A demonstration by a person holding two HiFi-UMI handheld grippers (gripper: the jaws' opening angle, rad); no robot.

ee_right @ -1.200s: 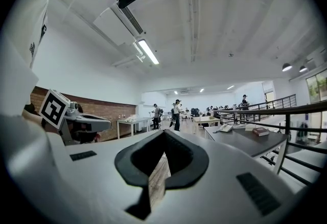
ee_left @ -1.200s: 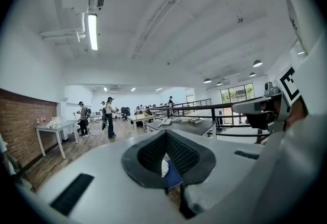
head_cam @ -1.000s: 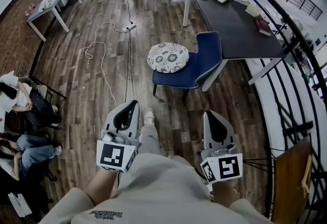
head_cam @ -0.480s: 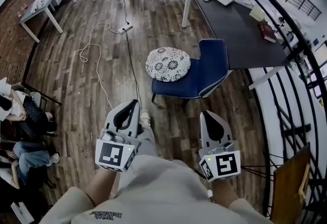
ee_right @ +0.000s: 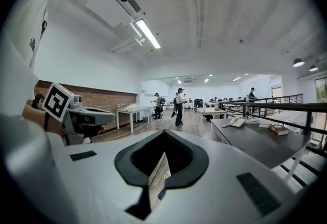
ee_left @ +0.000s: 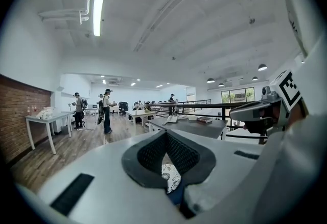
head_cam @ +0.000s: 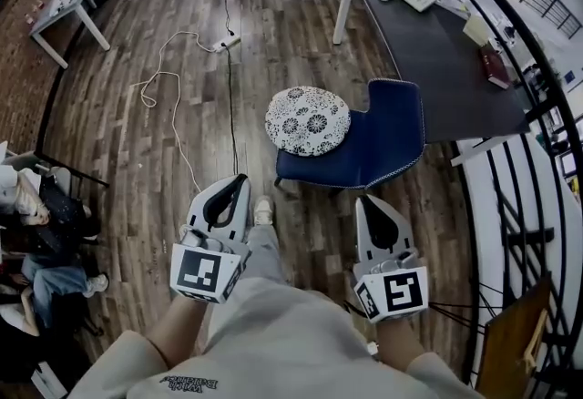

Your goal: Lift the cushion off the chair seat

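cushion (head_cam: 307, 120) resting on blue chair (head_cam: 393, 131) seat, left hand-held gripper (head_cam: 239, 181) and right hand-held gripper (head_cam: 365, 203) both clenched empty

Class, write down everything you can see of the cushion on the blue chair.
The cushion is round and plump, of white fabric printed with dark flower-like rosettes. It lies flat on the blue seat, at the end away from the backrest, and its edge seems to overhang the seat a little. Only the seat touches it; nothing holds it or rests on it.
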